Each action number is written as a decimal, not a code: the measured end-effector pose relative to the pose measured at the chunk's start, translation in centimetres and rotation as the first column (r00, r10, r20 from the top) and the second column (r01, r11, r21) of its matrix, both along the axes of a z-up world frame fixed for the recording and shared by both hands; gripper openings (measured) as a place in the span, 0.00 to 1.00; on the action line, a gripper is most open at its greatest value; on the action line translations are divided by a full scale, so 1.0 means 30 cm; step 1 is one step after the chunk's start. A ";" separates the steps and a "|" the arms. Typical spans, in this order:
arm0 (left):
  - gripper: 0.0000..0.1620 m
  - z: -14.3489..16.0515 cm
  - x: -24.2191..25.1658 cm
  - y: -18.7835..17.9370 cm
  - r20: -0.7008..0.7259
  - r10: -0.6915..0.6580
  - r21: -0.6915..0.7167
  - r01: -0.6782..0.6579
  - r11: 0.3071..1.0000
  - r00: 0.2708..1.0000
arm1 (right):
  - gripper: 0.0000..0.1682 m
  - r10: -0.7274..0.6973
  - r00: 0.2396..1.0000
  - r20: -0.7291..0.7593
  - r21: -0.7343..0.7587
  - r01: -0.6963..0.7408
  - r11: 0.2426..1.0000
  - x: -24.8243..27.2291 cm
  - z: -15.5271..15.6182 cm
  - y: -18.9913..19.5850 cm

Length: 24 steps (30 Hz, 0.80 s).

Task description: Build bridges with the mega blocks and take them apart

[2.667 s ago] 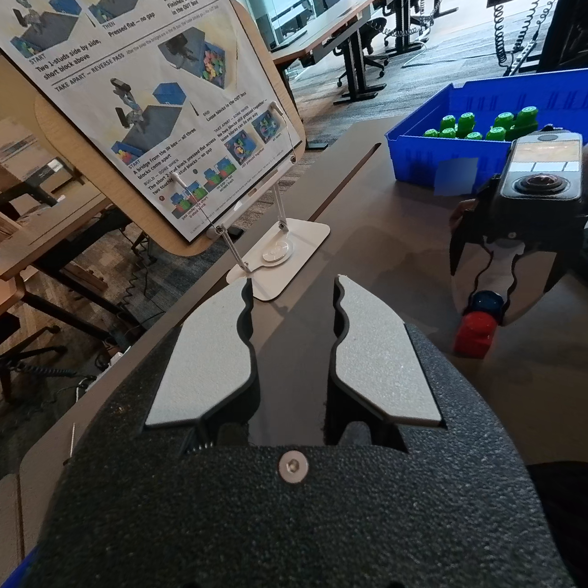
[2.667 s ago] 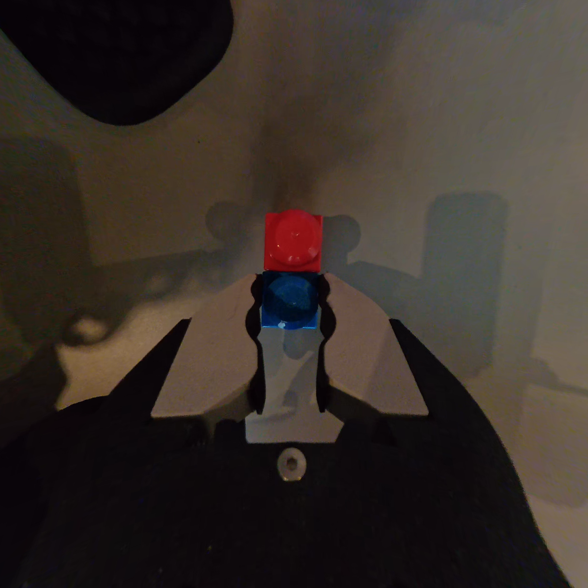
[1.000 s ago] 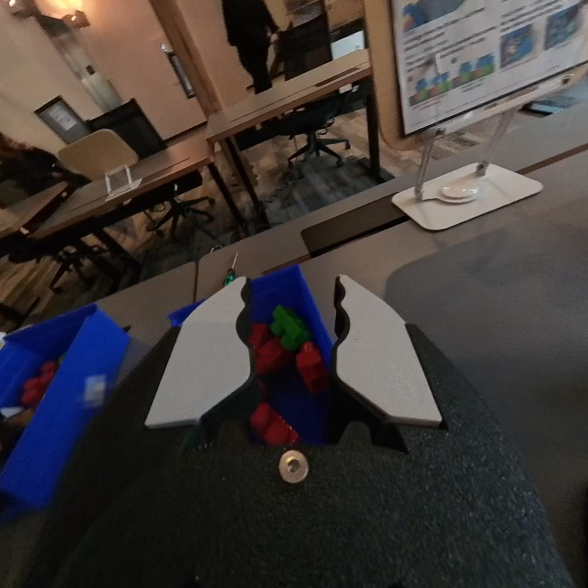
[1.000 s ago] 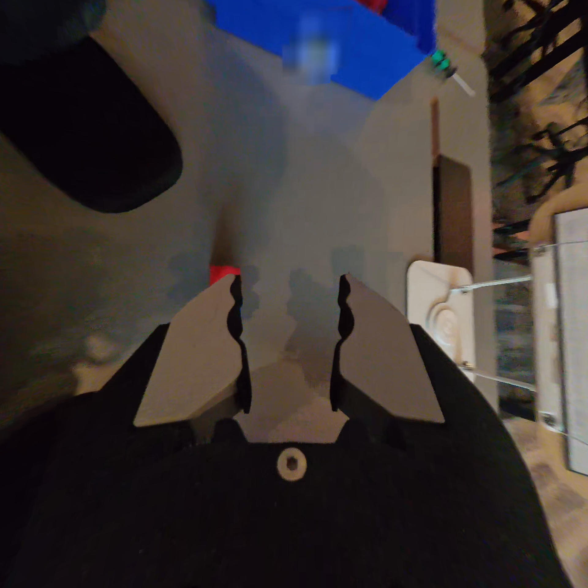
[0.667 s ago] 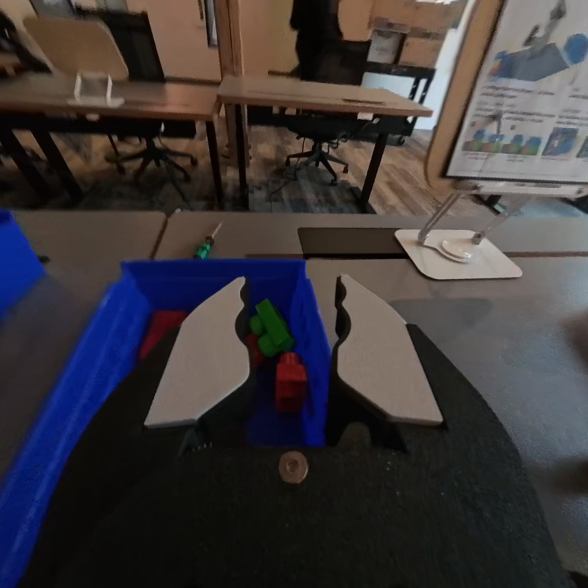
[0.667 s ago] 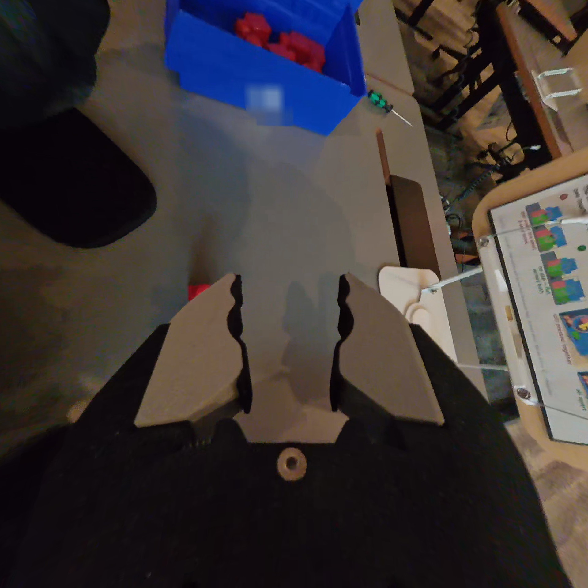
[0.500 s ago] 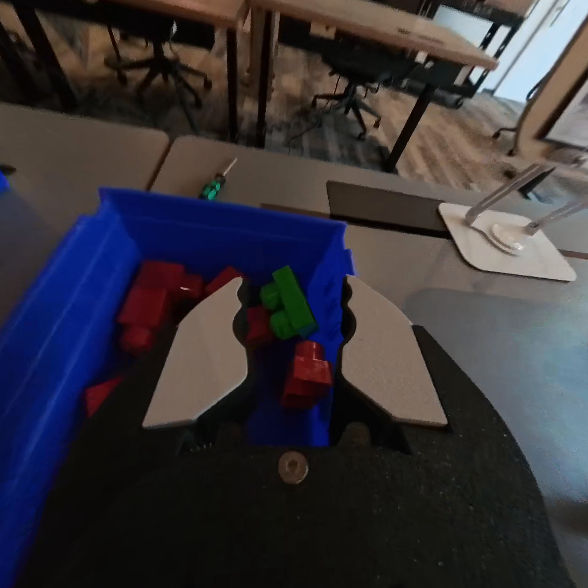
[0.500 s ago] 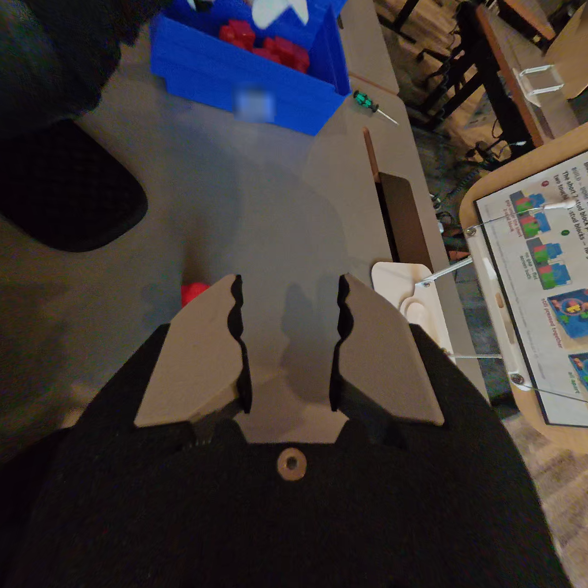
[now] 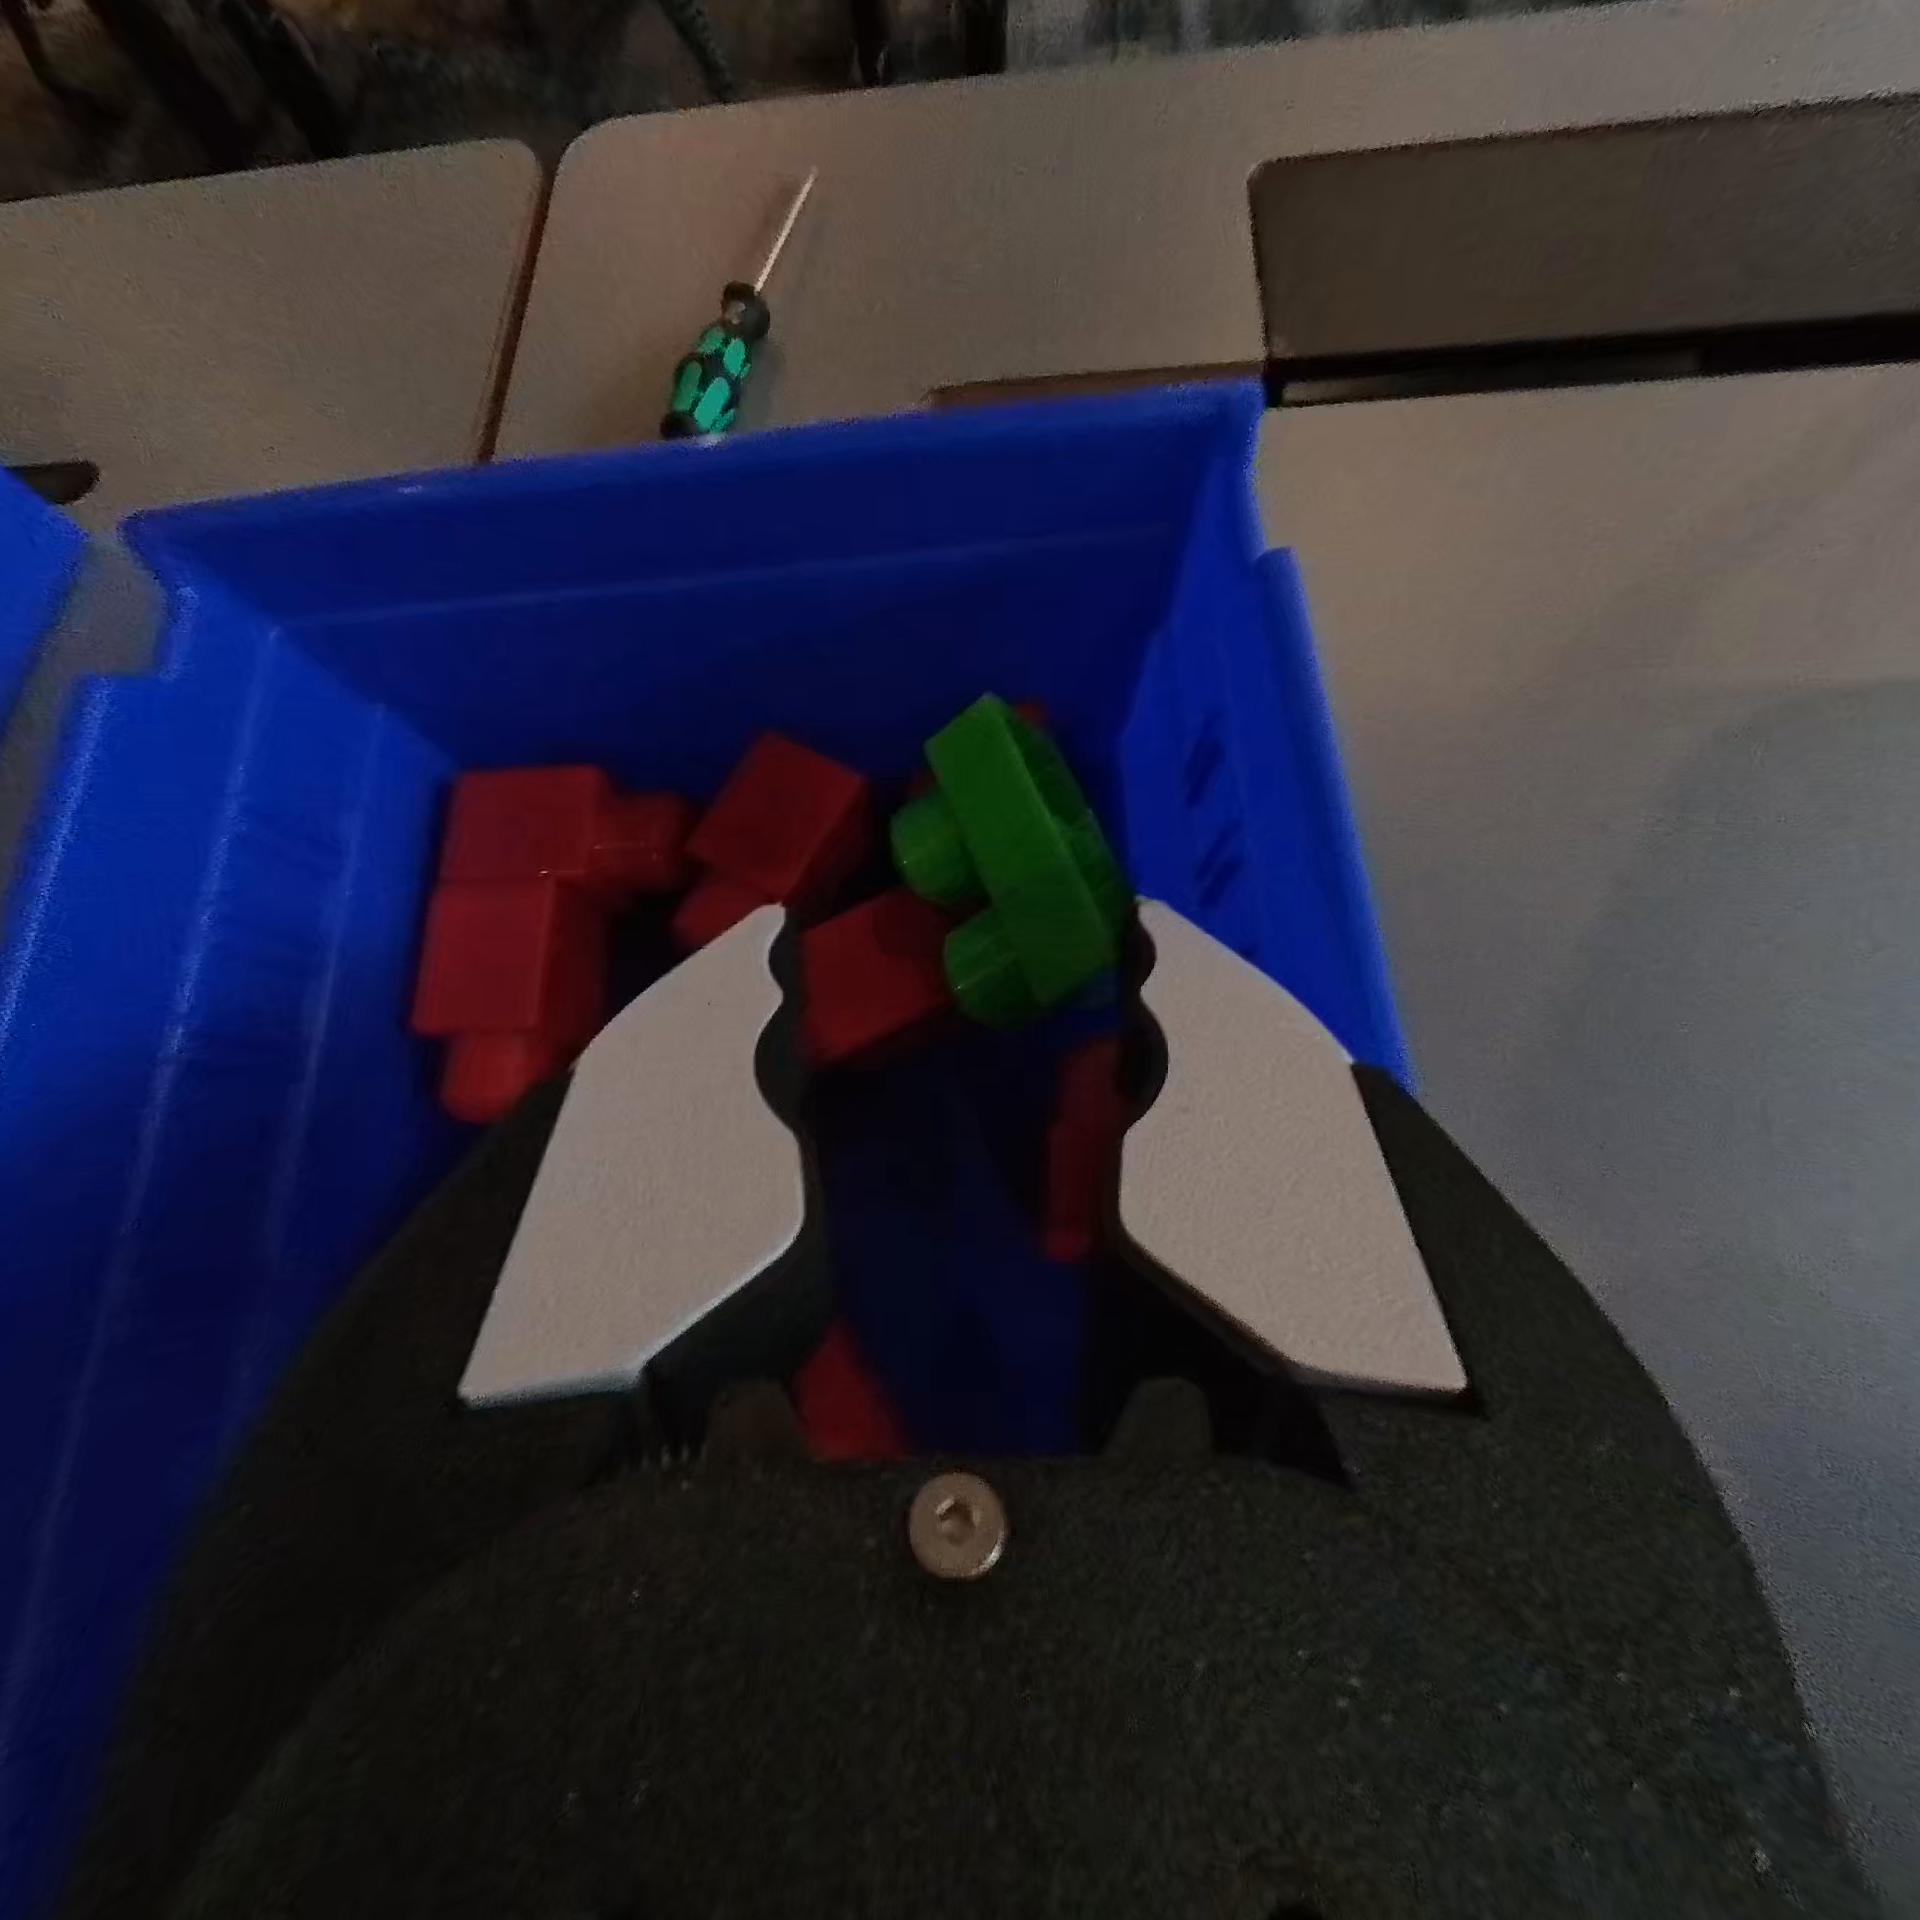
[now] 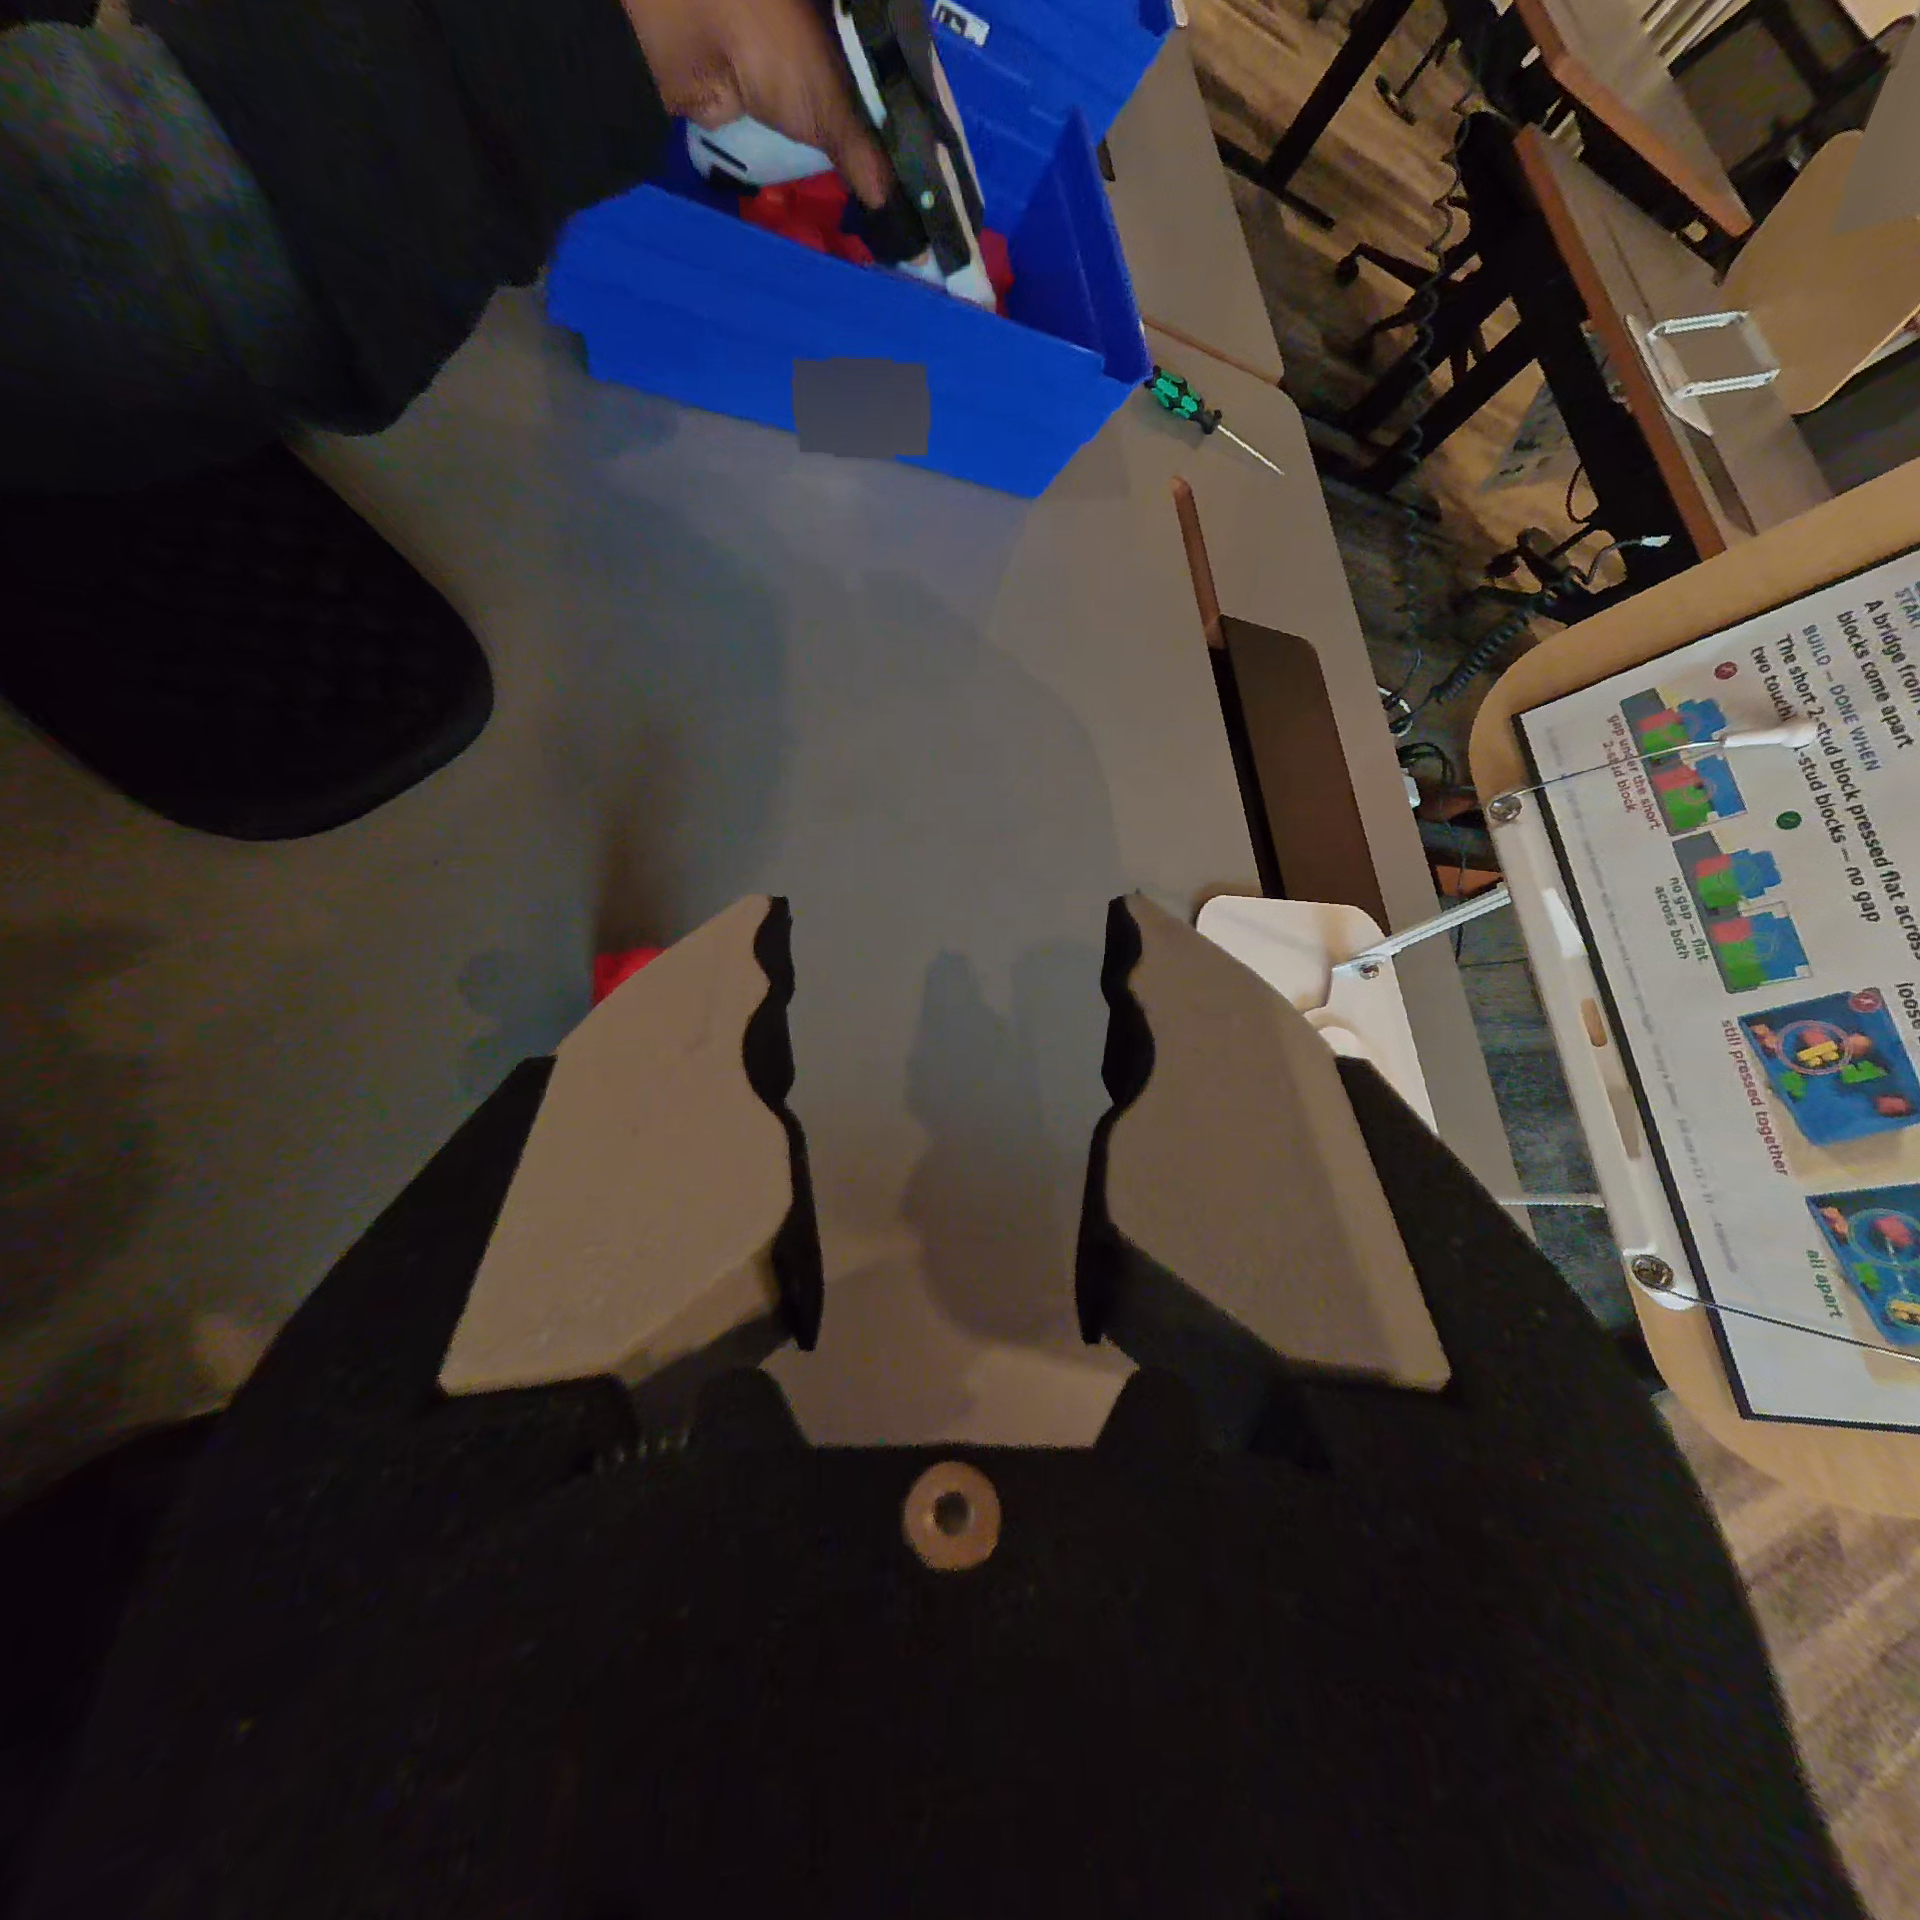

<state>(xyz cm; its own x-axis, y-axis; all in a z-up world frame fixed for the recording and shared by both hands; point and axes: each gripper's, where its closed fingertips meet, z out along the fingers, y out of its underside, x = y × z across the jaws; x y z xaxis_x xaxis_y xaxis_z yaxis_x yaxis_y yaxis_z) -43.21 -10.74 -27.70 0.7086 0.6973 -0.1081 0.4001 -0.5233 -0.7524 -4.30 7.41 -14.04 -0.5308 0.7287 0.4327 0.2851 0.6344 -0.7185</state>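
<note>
My left gripper (image 9: pixel 956 925) is open and reaches down into a blue bin (image 9: pixel 675 540). A green two-stud block (image 9: pixel 1013 883) lies on its side just beyond the fingertips, among several red blocks (image 9: pixel 509 883). One red block (image 9: pixel 868 971) sits between the fingertips, not gripped. My right gripper (image 10: pixel 945 914) is open and empty above the grey table (image 10: pixel 831 675). A red block (image 10: pixel 621 968) stands on the table, partly hidden behind its left finger. The right wrist view shows the left gripper (image 10: pixel 935 239) in a hand inside the same bin (image 10: pixel 831 343).
A green-handled screwdriver (image 9: pixel 717 364) lies on the table behind the bin, also seen in the right wrist view (image 10: pixel 1195 410). An instruction sheet on a white stand (image 10: pixel 1299 966) is at the right. A second blue bin's edge (image 9: pixel 31 540) is at far left. Desks and chairs stand beyond.
My left gripper swung left from the table to the bin and lowered into it. My right gripper let go of the blue block beside the red one and pulled back and up.
</note>
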 end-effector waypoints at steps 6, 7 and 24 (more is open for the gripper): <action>0.36 0.012 0.014 0.045 0.069 -0.024 0.132 0.014 0.991 0.997 | 0.34 -0.019 1.000 0.000 0.011 0.019 1.000 0.004 -0.001 0.018; 0.36 0.019 0.010 0.045 0.073 -0.019 0.130 0.009 0.991 0.997 | 0.34 -0.024 1.000 -0.005 0.011 0.025 1.000 0.006 0.003 0.023; 0.06 0.050 -0.068 0.009 -0.016 -0.044 -0.121 0.042 0.992 0.999 | 0.34 -0.053 0.996 -0.069 0.001 0.054 0.999 0.043 0.053 0.068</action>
